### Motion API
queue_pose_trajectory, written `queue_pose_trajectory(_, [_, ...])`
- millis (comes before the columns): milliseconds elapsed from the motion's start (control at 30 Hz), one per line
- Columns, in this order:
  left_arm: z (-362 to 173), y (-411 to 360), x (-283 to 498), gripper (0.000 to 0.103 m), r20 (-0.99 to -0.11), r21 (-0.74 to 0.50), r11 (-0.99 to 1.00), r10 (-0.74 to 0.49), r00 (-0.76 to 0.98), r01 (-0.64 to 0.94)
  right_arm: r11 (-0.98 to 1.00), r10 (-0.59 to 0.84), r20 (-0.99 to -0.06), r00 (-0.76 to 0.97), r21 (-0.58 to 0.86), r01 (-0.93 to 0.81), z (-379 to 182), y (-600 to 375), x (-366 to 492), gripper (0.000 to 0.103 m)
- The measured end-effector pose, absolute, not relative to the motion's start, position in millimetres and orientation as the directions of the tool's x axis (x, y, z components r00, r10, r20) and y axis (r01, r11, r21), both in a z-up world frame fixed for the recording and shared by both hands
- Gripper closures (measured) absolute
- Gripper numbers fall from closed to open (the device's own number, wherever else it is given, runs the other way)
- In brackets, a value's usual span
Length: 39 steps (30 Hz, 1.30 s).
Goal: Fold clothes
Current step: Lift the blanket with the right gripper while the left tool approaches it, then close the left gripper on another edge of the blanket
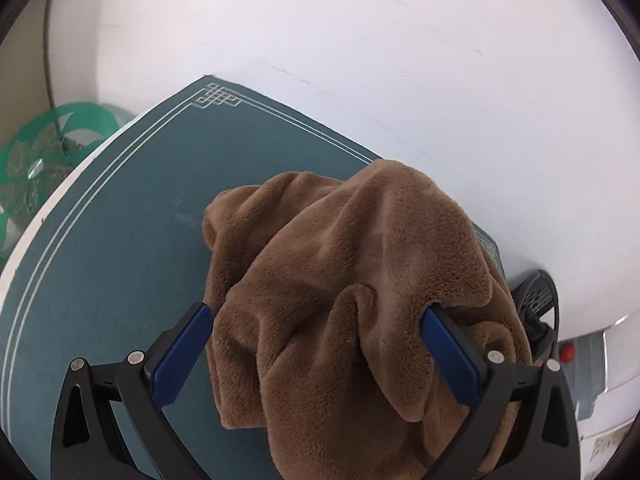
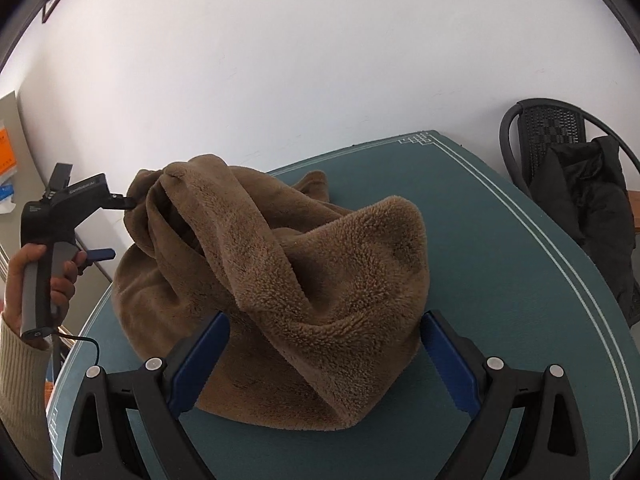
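Note:
A brown fleece garment [image 2: 280, 264] lies crumpled in a heap on the teal table mat [image 2: 500, 280]. In the right wrist view, my right gripper [image 2: 324, 344] is open, its blue pads on either side of the heap's near fold. Further left, a hand [image 2: 20, 272] holds my left gripper [image 2: 122, 201], whose tip meets a raised part of the fleece. In the left wrist view, my left gripper [image 1: 316, 312] stands wide open; the garment [image 1: 352, 272] fills the gap and drapes over the right finger [image 1: 448, 352]. The mat [image 1: 120, 240] shows to the left.
A white wall runs close behind the table. A black mesh chair [image 2: 544, 132] with a dark garment [image 2: 592, 200] on it stands at the table's right. A green patterned object [image 1: 60, 140] and a dark cable [image 1: 48, 40] lie beyond the left edge.

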State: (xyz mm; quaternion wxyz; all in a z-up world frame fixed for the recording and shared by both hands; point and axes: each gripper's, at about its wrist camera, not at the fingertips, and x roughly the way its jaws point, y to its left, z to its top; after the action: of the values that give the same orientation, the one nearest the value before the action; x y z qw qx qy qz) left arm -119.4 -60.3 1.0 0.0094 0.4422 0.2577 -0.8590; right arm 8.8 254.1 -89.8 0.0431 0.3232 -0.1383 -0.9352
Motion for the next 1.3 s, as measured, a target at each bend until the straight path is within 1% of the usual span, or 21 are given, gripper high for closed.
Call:
queue_pose_trajectory(133, [-2,-66,-107,0.0,-0.757,-0.422,-0.862,0.165,-0.632,0.28,-0.951,-0.176,-0.595,-0.784,0.307,-0.019,-95,257,8,0.005])
queue_pose_trajectory(233, [-6,-66,-110,0.0,-0.768,-0.407,-0.868,0.158,-0.621,0.284,-0.948,-0.186,-0.601,-0.778,0.317,-0.018,-99,256,6,0.005])
queue_pose_trajectory(433, [-14,-72,-112,0.0,-0.757,-0.415,-0.859,0.142,-0.637,0.301,-0.948,-0.185,-0.591,-0.785,0.318,-0.015,-97,256,8,0.005])
queue_pose_trajectory(633, [-26,-75,-112,0.0,-0.766,-0.431,-0.844,0.155,-0.624,0.319,-0.938,-0.198,-0.589,-0.784,0.345,-0.022,-99,262,6,0.005])
queue_pose_trajectory(800, [-26,-63,-132,0.0,-0.779,-0.402,-0.865,0.152,-0.608,0.299,-0.936,-0.201,-0.59,-0.782,0.35,-0.023,-99,263,6,0.005])
queue_pose_trajectory(900, [-22,-54,-138,0.0,-0.787,-0.359,-0.89,0.126,-0.605,0.282,-0.937,-0.2,-0.588,-0.783,0.348,-0.022,-98,262,7,0.005])
queue_pose_trajectory(967, [-19,-53,-137,0.0,-0.782,-0.326,-0.899,0.082,-0.617,0.293,-0.936,-0.202,-0.588,-0.783,0.352,-0.023,-98,262,7,0.005])
queue_pose_trajectory(1067, [-22,-58,-132,0.0,-0.777,-0.327,-0.891,0.064,-0.626,0.315,-0.933,-0.206,-0.588,-0.782,0.359,-0.025,-99,263,8,0.005])
queue_pose_trajectory(1300, [-39,-68,-141,0.0,-0.793,-0.371,-0.859,0.095,-0.602,0.353,-0.925,-0.214,-0.588,-0.78,0.378,-0.031,-102,269,5,0.005])
